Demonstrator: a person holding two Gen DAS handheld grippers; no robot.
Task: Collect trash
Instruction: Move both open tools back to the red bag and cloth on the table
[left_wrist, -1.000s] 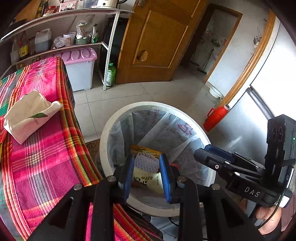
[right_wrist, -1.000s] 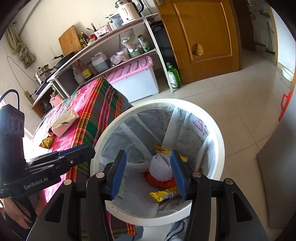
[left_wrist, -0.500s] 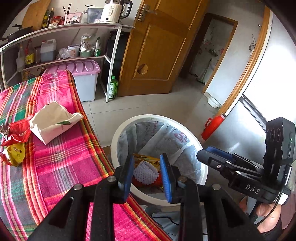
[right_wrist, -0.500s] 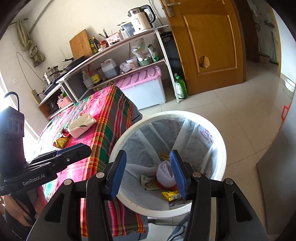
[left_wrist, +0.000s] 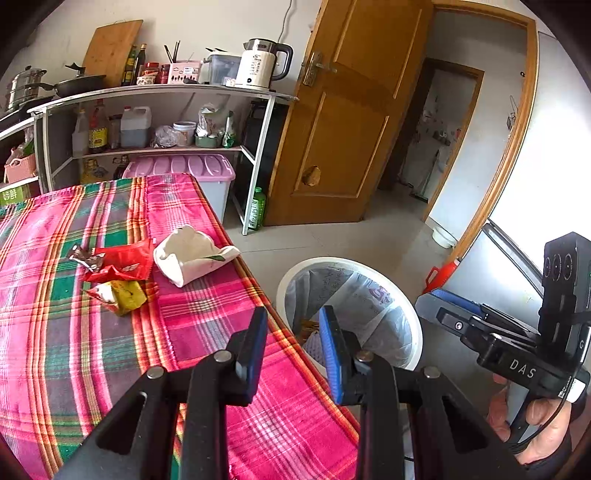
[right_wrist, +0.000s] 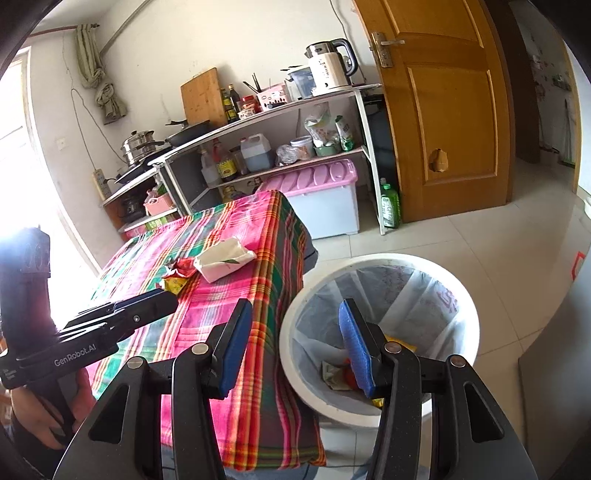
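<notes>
A white bin (left_wrist: 413, 325) with a liner stands on the floor beside the table; it also shows in the right wrist view (right_wrist: 469, 310) with wrappers and a foam net inside. On the plaid tablecloth (left_wrist: 92, 350) lie a white tissue pack (left_wrist: 192, 254), a red wrapper (left_wrist: 125, 262), a yellow wrapper (left_wrist: 120, 295) and a small brown foil wrapper (left_wrist: 83, 255). My left gripper (left_wrist: 293, 349) is open and empty over the table's edge. My right gripper (right_wrist: 295, 343) is open and empty between table and bin. The tissue pack shows in the right wrist view (right_wrist: 225, 260).
A shelf unit (left_wrist: 166, 122) with bottles, a kettle (left_wrist: 258, 62) and pots stands behind the table. A pink-lidded storage box (left_wrist: 184, 173), a green bottle (left_wrist: 256, 208), a wooden door (left_wrist: 343, 129) and a red jug (left_wrist: 441, 271) are around the floor.
Both grippers have pulled up and back from over the bin toward the table. The left gripper's jaws have opened wider. The wrappers on the cloth have come into view.
</notes>
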